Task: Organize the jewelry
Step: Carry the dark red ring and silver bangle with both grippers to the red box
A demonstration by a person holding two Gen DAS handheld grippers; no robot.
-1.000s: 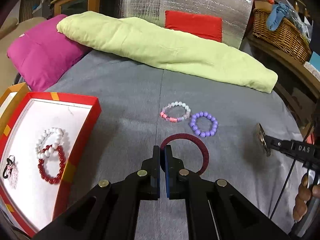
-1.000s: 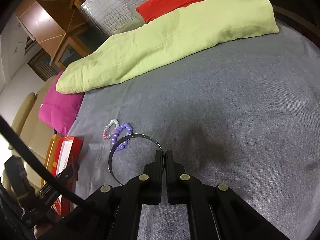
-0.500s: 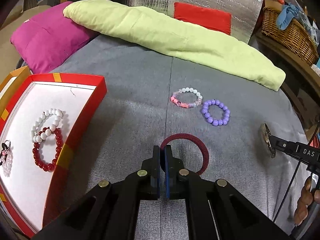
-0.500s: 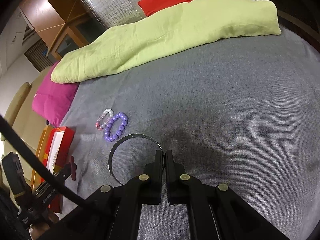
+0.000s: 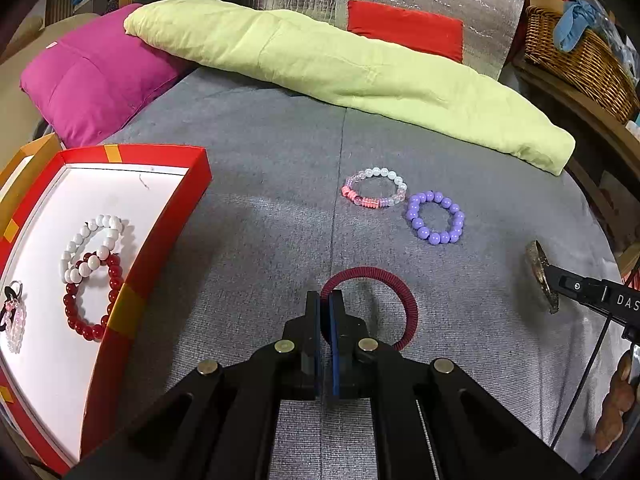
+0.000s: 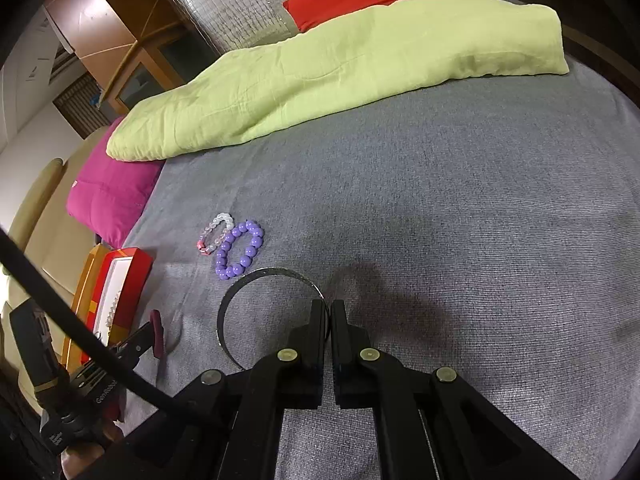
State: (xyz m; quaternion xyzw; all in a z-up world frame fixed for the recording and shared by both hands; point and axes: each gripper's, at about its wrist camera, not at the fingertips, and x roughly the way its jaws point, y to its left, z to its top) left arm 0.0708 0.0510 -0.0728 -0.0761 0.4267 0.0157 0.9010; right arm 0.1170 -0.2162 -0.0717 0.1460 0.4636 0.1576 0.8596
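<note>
My left gripper (image 5: 325,298) is shut on a dark red corded bangle (image 5: 404,296), held above the grey bed cover. My right gripper (image 6: 330,307) is shut on a thin silver bangle (image 6: 232,300); the left wrist view shows that bangle (image 5: 540,276) edge-on at the right. A pale pink and clear bead bracelet (image 5: 374,189) and a purple bead bracelet (image 5: 435,218) lie side by side on the cover beyond both grippers. The red box (image 5: 160,224) at the left has a white lining, with a white bead bracelet (image 5: 90,246), a red bead bracelet (image 5: 90,300) and a small pink piece (image 5: 12,318) inside.
A long lime-green pillow (image 5: 340,68) crosses the back of the bed, with a magenta cushion (image 5: 92,76) at its left end. A wicker basket (image 5: 580,48) sits on a shelf at the right. The person's hand (image 5: 616,404) shows at the right edge.
The left wrist view has shifted so that the red box and loose bracelets sit further right and lower in it. Both grippers stay shut on their bangles.
</note>
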